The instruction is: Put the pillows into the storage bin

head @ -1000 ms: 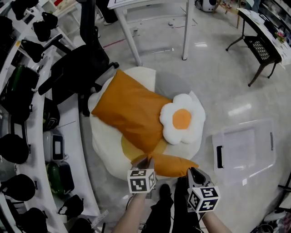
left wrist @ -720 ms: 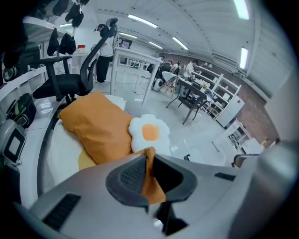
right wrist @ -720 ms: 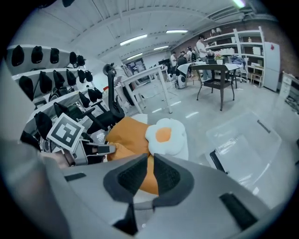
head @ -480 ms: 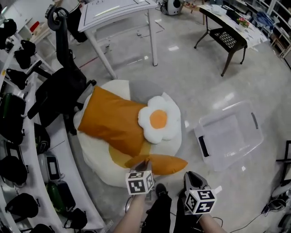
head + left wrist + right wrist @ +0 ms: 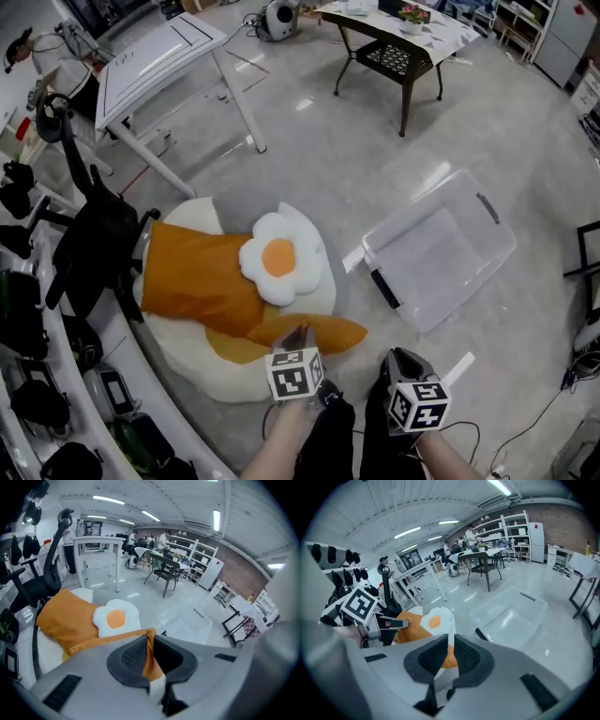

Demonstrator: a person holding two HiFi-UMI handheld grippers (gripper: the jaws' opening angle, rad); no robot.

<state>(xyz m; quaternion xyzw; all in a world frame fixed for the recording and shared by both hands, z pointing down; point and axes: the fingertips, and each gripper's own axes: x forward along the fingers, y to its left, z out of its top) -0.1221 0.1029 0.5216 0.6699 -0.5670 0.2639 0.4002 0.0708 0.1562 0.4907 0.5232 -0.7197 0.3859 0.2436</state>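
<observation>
- The small orange pillow hangs just off the front edge of the cushion pile, low over the grey floor, with its long side running left to right.
- The left gripper has it by the left corner. In the left gripper view the jaws are clamped on a fold of orange fabric that stands up between the dark pads.
- The right gripper is just beside the pillow's right tip. Its jaws are drawn almost together with only a slit between them, and I can see nothing pinched there. From the head view the pillow's tip stops short of it.
- There's the storage bin, clear plastic, sitting open on the floor to the right of the pile and well apart from the held pillow.
- Behind the held pillow, a fried-egg pillow lies on top of the pile, white with an orange yolk, overlapping a big orange pillow.
- Both rest on a large white cushion spread on the floor.
- Off to the left stands a black office chair, right against the pile.
- Further back there's a white table, and a dark table beyond the bin.
</observation>
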